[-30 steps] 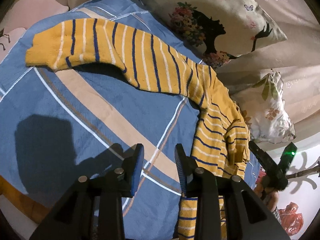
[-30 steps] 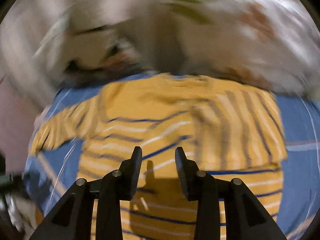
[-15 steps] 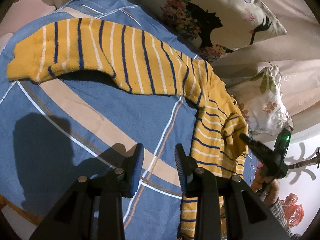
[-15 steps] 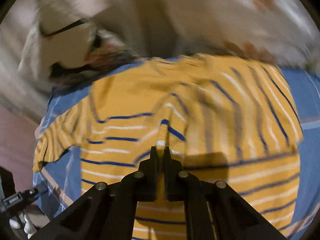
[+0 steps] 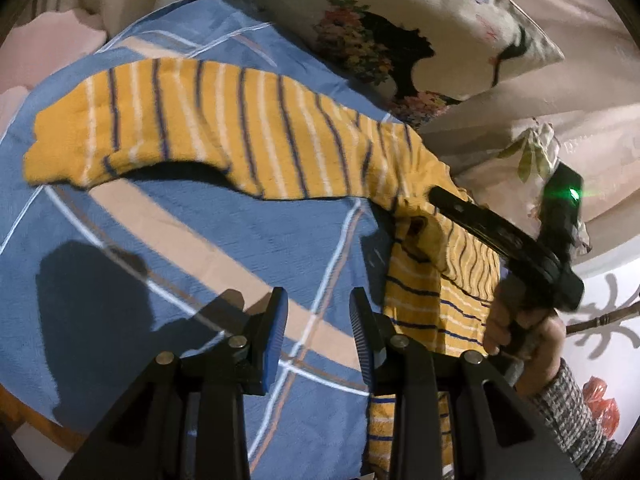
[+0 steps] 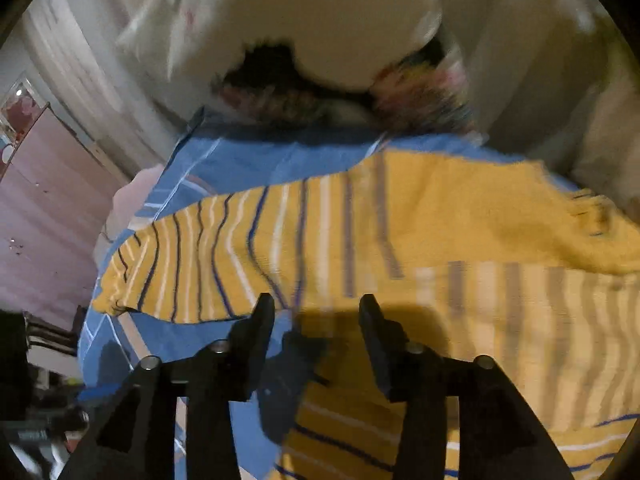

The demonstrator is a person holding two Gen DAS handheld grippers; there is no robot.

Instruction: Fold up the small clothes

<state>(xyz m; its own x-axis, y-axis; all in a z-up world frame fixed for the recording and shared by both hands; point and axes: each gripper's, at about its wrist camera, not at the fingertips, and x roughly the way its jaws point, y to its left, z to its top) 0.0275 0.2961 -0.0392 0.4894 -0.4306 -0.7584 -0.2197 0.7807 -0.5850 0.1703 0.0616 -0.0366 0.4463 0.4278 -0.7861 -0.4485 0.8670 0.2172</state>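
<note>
The sweater (image 5: 224, 128) lies on the bed (image 5: 168, 240), sleeve stretched ahead of the left hand-held gripper (image 5: 318, 316), which is released. The right hand-held gripper (image 6: 316, 320), apparently released despite blur, hovers over the body. Grasp the cuff, fold inward, keeping edges flat.

There is open blue blanket (image 5: 132, 264) in front of the left gripper (image 5: 318, 312), with nothing lying on it. The yellow sweater (image 5: 224, 128) stretches across farther back and down the right side. The right gripper (image 5: 500, 232) sits above the sweater there. Big pillows (image 5: 420, 28) block the far edge of the bed.
</note>
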